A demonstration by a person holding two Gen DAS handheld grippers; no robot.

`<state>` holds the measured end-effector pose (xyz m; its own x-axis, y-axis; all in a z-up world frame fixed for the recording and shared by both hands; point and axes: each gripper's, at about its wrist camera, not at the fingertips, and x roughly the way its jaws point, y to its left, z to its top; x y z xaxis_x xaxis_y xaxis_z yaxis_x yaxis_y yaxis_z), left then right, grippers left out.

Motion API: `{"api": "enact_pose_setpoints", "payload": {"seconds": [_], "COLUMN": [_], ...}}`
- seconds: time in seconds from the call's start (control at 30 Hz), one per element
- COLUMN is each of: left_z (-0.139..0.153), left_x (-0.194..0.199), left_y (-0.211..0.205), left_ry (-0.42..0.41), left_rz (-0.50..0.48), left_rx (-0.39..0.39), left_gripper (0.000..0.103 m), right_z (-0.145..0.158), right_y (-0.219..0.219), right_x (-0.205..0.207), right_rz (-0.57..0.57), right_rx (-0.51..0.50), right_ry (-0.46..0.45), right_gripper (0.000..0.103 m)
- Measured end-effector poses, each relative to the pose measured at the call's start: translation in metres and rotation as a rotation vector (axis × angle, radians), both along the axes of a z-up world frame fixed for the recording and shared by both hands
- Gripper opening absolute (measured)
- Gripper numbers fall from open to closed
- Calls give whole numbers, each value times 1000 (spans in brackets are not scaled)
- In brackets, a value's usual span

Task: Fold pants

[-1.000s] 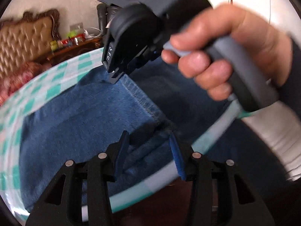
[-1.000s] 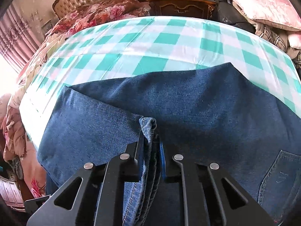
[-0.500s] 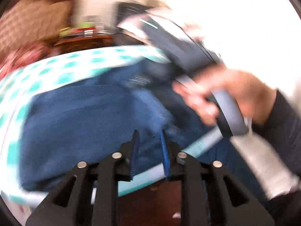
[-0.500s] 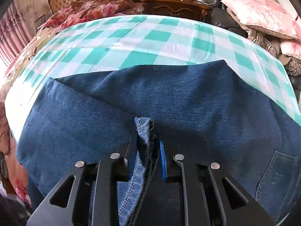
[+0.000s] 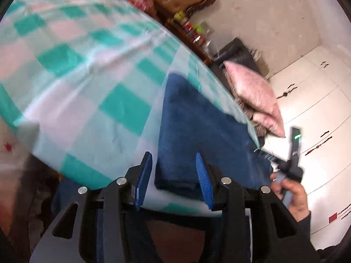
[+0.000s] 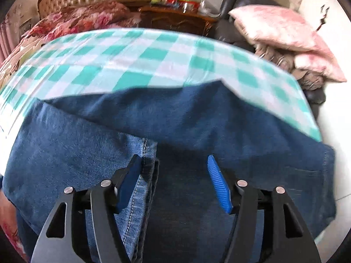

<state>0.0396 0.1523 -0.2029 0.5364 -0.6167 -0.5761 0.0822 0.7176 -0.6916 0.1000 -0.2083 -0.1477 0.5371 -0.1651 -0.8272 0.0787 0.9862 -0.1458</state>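
1. The blue pants (image 6: 186,131) are laid flat on the bed with the green and white checked sheet (image 6: 122,59), along its near edge.
2. The right gripper (image 6: 175,182) is held wide apart over the pants, and nothing is pinched in it.
3. A lighter strip of the pants with a stitched seam (image 6: 143,153) is seen just beside the left finger of the right gripper.
4. The left gripper (image 5: 173,177) is also spread wide, and nothing is gripped by it.
5. In the left view, a folded edge of the pants (image 5: 190,131) is seen past the blue finger pads (image 5: 203,179), near the bed's edge.
6. A pink pillow (image 6: 283,28) is seen far off to the right.
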Motion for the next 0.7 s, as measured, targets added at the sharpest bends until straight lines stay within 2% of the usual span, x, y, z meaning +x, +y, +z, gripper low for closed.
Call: {"api": "enact_pose_setpoints", "payload": {"seconds": [0.07,0.13,0.2,0.33,0.4,0.5,0.7], "left_z": [-3,-10,-12,-11,-5,5,10], "left_x": [-6,-2,-4,-2,-6,-10,-15], "left_y": [1,3,4,3,1,-6,-9], "left_ry": [-10,14,21,36,10,-30,-84], "left_rz": [1,-9,-19,-19,-22,-31,-46], "left_rx": [-19,-85,-109,-97,-73,-7,7], "left_gripper": [39,39,37,20,17,14,13], "right_z": [13,26,35,41,39,32,16], "right_y": [7,25,45,103,135,177,228], "right_x": [-2,-1,2,14,22,36,48], "right_rz": [5,53,102,191,218,221,206], "right_rx": [-8,22,54,105,118,83,56], "right_ry": [-26,-43,-52,-21,3,37,86], "right_gripper": [68,72,76,76,76,76,76]}}
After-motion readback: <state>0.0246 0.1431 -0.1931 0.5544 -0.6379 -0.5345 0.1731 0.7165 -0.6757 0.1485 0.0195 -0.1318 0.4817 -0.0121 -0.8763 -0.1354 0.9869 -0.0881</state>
